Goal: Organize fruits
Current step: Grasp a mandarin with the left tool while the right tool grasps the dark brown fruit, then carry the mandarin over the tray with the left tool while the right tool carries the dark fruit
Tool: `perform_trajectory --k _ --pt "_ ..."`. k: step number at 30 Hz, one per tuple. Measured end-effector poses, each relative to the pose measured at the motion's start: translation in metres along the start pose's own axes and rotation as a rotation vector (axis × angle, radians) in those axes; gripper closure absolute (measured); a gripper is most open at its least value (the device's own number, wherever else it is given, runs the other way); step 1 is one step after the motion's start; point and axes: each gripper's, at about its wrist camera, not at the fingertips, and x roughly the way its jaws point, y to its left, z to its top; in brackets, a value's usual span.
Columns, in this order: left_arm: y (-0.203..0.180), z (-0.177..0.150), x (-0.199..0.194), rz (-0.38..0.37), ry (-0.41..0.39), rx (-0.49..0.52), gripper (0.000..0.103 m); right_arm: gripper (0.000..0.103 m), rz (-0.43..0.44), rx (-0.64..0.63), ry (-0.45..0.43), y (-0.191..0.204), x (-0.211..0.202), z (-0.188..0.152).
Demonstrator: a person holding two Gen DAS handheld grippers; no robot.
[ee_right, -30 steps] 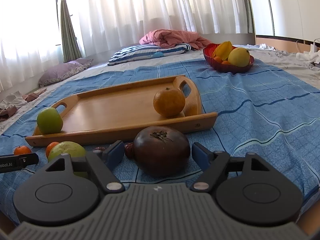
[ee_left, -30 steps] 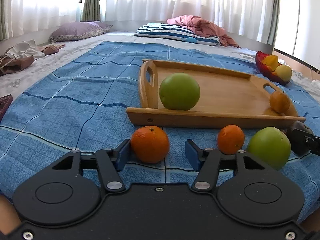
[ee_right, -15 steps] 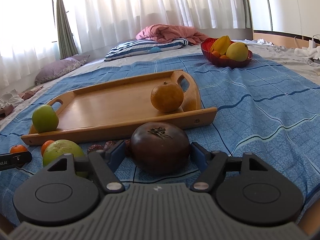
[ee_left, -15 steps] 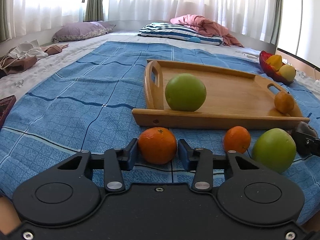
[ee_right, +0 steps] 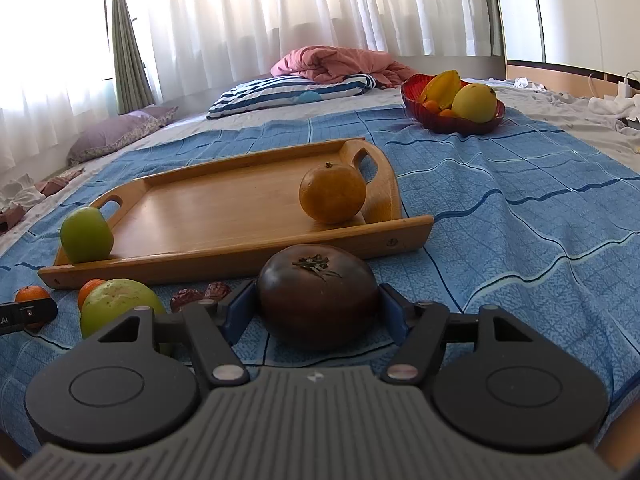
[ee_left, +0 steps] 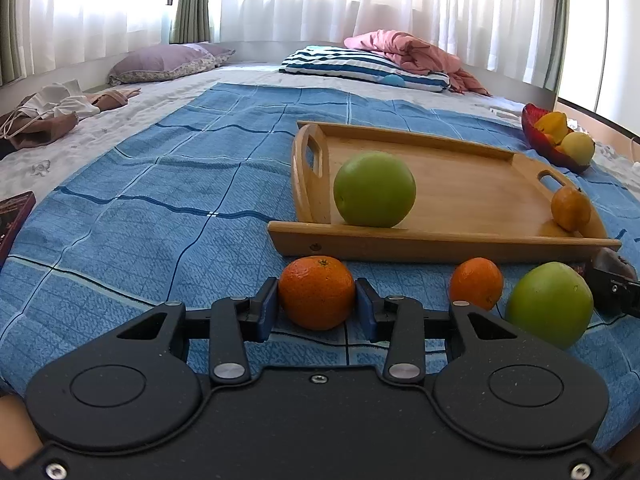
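Note:
My left gripper (ee_left: 316, 304) is shut on an orange tangerine (ee_left: 317, 292) that rests on the blue blanket just in front of the wooden tray (ee_left: 440, 240). My right gripper (ee_right: 318, 308) is shut on a dark purple tomato (ee_right: 318, 290) on the blanket before the tray's (ee_right: 224, 248) right corner. The tray holds a green apple (ee_left: 374, 188) at its left end and an orange fruit (ee_right: 332, 192) at its right end. A second tangerine (ee_left: 476, 282) and a large green apple (ee_left: 550, 304) lie on the blanket between the two grippers.
A red bowl (ee_right: 452, 120) with yellow fruit stands far right on the blanket. A few dried dates (ee_right: 200, 296) lie by the tray's front. Pillows (ee_left: 360, 66) and a pink quilt (ee_right: 336, 60) lie at the back. A dark book (ee_left: 14, 216) sits far left.
Both grippers have closed: the left fingers came in onto the tangerine and the right fingers onto the dark tomato. Both moved slightly forward toward the tray.

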Motion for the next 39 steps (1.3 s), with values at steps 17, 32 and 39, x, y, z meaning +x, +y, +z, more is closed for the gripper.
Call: perform_trajectory --k 17,32,39 --pt "-0.004 0.019 -0.02 -0.012 -0.059 0.016 0.065 0.037 0.017 0.026 -0.007 -0.006 -0.009 0.006" --pt "-0.014 0.071 -0.026 -0.088 -0.108 0.011 0.065 0.037 0.052 0.008 -0.106 -0.008 -0.025 0.053" --pt "-0.022 0.109 -0.014 -0.122 -0.115 0.018 0.065 0.037 0.085 -0.001 -0.124 -0.01 -0.018 0.093"
